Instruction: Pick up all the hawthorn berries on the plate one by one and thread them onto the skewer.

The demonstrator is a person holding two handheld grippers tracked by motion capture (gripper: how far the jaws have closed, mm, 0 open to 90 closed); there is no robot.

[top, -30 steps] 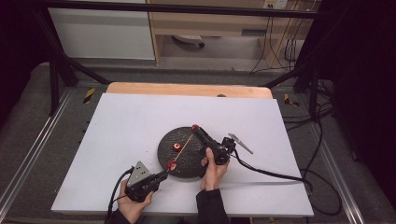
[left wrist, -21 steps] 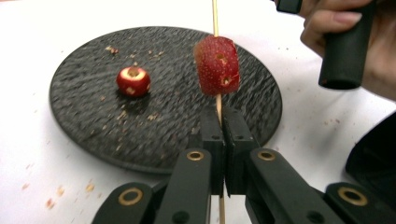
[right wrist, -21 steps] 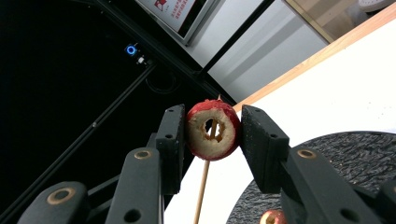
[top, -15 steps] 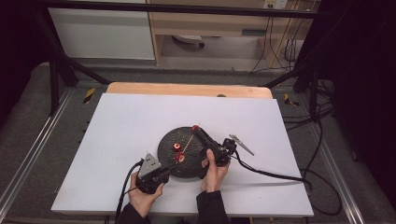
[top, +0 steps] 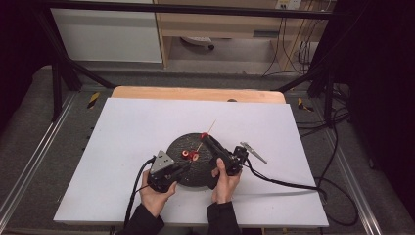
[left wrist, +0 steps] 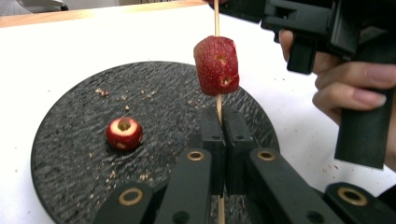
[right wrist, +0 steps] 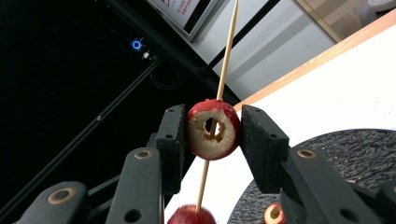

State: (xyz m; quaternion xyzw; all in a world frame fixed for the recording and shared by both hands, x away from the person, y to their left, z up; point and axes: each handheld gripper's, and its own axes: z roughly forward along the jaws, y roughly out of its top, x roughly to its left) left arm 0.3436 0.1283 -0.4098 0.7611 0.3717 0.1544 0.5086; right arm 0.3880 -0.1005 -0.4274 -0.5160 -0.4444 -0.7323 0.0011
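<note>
A black round plate [top: 182,177] lies mid-table. My left gripper [top: 188,164] reaches over it from the lower left, shut on the lower part of a thin wooden skewer [left wrist: 218,108]. One red fruit piece [left wrist: 216,65] sits threaded just above those jaws. My right gripper [top: 205,138] is shut on a cored red fruit piece [right wrist: 214,128], and the skewer [right wrist: 227,51] runs through its hole and pokes out beyond. Lower on the stick is the other threaded piece [right wrist: 191,217]. A loose cored piece [left wrist: 123,133] lies on the plate [left wrist: 70,140].
The plate sits on a white sheet [top: 122,127] that covers a wooden table [top: 195,93]. Cables [top: 288,183] trail from both grippers across the sheet. Metal frame rails [top: 29,161] run along both sides. Crumbs dot the plate.
My left gripper has moved right and up over the plate's near edge. The skewer has gone with it, and its tip now sticks out past the piece in the right gripper.
</note>
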